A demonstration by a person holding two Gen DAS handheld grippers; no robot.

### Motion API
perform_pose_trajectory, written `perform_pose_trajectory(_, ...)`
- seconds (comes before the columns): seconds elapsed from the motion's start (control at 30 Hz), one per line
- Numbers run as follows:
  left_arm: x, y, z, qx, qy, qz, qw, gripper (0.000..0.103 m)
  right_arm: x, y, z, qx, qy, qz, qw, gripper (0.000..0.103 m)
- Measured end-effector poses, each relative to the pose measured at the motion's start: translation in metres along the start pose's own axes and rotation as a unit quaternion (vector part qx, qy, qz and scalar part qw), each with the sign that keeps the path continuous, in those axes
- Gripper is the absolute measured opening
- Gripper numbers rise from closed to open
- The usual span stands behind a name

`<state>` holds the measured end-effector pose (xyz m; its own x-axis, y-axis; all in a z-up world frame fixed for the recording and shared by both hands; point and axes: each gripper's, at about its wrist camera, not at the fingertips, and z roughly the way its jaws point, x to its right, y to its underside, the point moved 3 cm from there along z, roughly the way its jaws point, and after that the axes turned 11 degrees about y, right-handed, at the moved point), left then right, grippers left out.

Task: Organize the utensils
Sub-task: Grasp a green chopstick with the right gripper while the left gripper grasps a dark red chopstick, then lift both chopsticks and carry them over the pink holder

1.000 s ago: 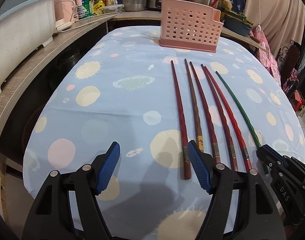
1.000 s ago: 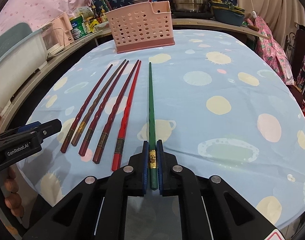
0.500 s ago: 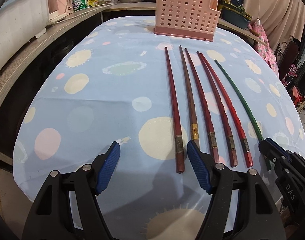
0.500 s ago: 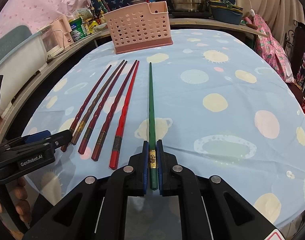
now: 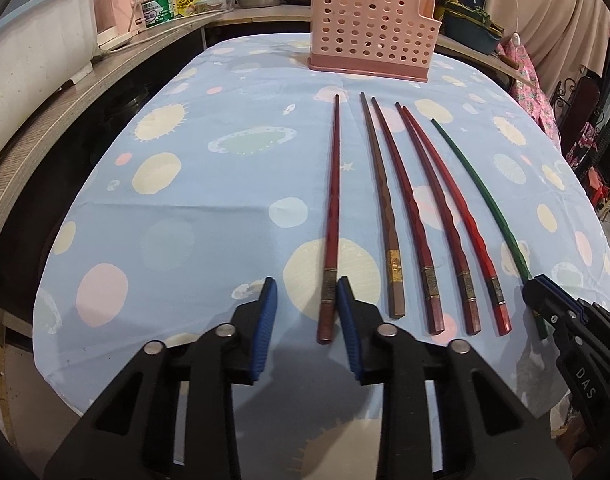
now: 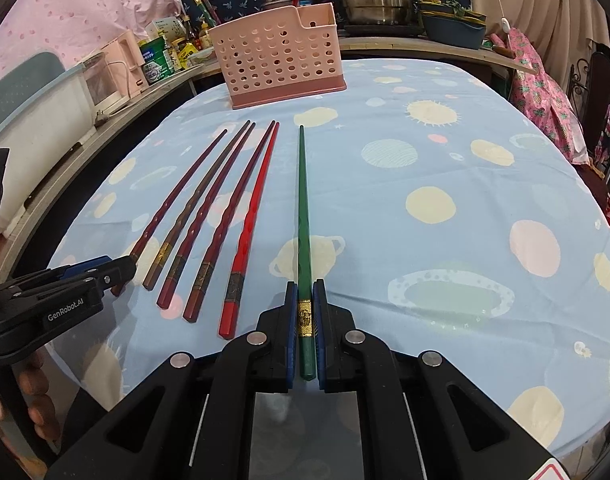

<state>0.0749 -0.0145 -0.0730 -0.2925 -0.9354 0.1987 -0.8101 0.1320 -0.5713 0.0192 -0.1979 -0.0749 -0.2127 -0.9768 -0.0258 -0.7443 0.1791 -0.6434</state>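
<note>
Your left tool (image 5: pixel 307 296) is straddling the butt end of the leftmost dark red chopstick (image 5: pixel 332 216); its jaws have just been closing, and the right pad is sitting against the stick while a gap is showing at the left pad, so nothing is gripped yet. Your right tool (image 6: pixel 306 322) is clamping the green chopstick (image 6: pixel 303 216) at its gold band, the stick lying along the table (image 6: pixel 445 184). Four more chopsticks are lying side by side between those two: a brown one (image 5: pixel 381 208), two dark red, one bright red (image 6: pixel 251 216). The pink perforated basket (image 6: pixel 277 56) is standing at the far end of the table.
</note>
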Motion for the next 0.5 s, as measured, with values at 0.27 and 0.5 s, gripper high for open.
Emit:
perform_pose_trajectory(0.27, -0.002, -0.002, -0.001, -0.007, 0.009, -0.008, 0.9999, 0.008, 0.001, -0.002, -0.001, -0.001, 0.000, 0.003, 1.000, 0.007)
perform_pose_trajectory(0.5, -0.004, -0.006, -0.009, -0.003, 0.019, -0.022, 0.9996, 0.007, 0.008, -0.013, -0.012, 0.013, -0.003, 0.012, 1.000, 0.007)
